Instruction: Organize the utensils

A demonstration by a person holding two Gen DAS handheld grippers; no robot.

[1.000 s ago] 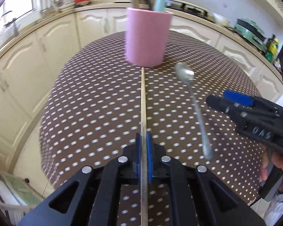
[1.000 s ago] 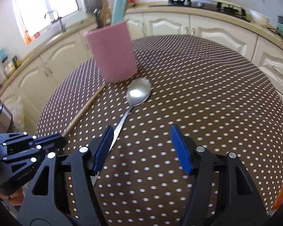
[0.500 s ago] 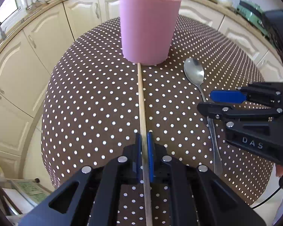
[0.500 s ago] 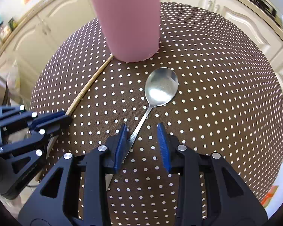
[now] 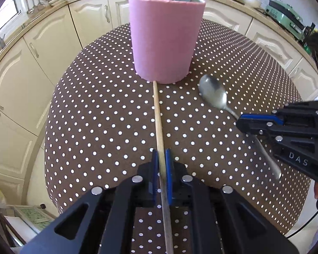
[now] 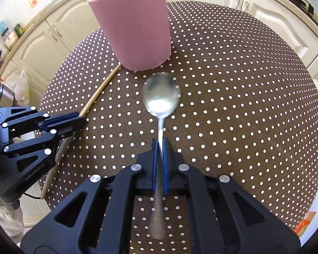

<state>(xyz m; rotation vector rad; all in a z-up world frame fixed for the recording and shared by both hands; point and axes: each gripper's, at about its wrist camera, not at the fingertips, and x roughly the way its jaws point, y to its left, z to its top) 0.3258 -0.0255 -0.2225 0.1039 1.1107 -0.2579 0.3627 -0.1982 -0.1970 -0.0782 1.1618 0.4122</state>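
In the left wrist view the left gripper (image 5: 161, 154) is clamped on a wooden chopstick (image 5: 158, 116), its blue pads pressed to either side of the shaft; the chopstick's long axis runs straight away from the camera along the fingers, its far tip at the foot of the pink utensil holder (image 5: 165, 42), which stands upright on the brown tablecloth with white polka dots (image 5: 95, 116); whether the tip touches the holder cannot be told; handles of other utensils, one pale teal, stick up out of the holder; to the right a metal spoon (image 5: 214, 95) points its bowl toward the holder and its handle back toward the lower right, passing under the right gripper (image 5: 243, 122), whose black body bears the white letters "DAS"; cream kitchen cabinets (image 5: 42, 42) curve behind the table. In the right wrist view the right gripper (image 6: 160, 148) is closed on the spoon (image 6: 161, 97) at the neck of its handle; the spoon's long axis lies along the fingers, bowl forward and face up, just short of the pink holder (image 6: 135, 25), handle end trailing back beneath the gripper body and blurred; at the left the left gripper (image 6: 78, 120) holds the chopstick (image 6: 101, 89), which slants from the holder's base down to the lower left; small grey lettering on that gripper's side is too fine to read.
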